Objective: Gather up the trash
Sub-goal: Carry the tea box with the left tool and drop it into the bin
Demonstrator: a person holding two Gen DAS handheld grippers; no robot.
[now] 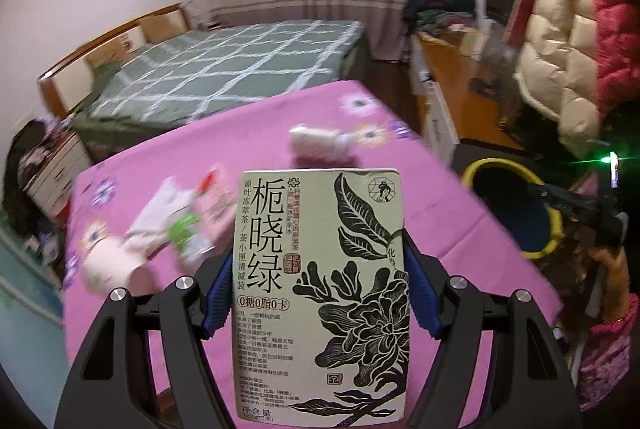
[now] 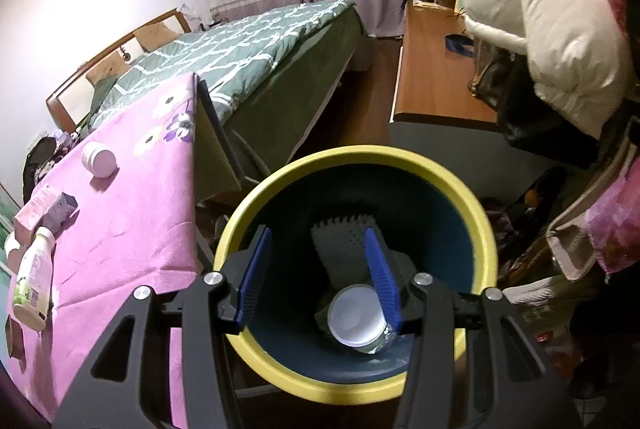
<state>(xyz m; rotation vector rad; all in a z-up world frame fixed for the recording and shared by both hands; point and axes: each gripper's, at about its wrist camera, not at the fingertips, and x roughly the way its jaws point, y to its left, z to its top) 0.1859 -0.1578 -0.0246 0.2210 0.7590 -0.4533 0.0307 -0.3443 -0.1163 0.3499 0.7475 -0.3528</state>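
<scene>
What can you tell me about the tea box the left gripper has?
The tea box is a flat, pale green carton, apparently cardboard, printed with black leaves, a large flower and Chinese text. It stands upright, printed face to the camera, clamped by its side edges between the left gripper's blue pads, raised above the pink tablecloth. Nothing else touches it.

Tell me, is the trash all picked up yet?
Not yet. Done: a white lid and a grey packet already lie inside the yellow-rimmed bin. In hand: the left gripper holds a green tea box. The right gripper is open and empty above the bin. Left: a white jar, a green-labelled bottle and small cartons on the pink cloth.
</scene>
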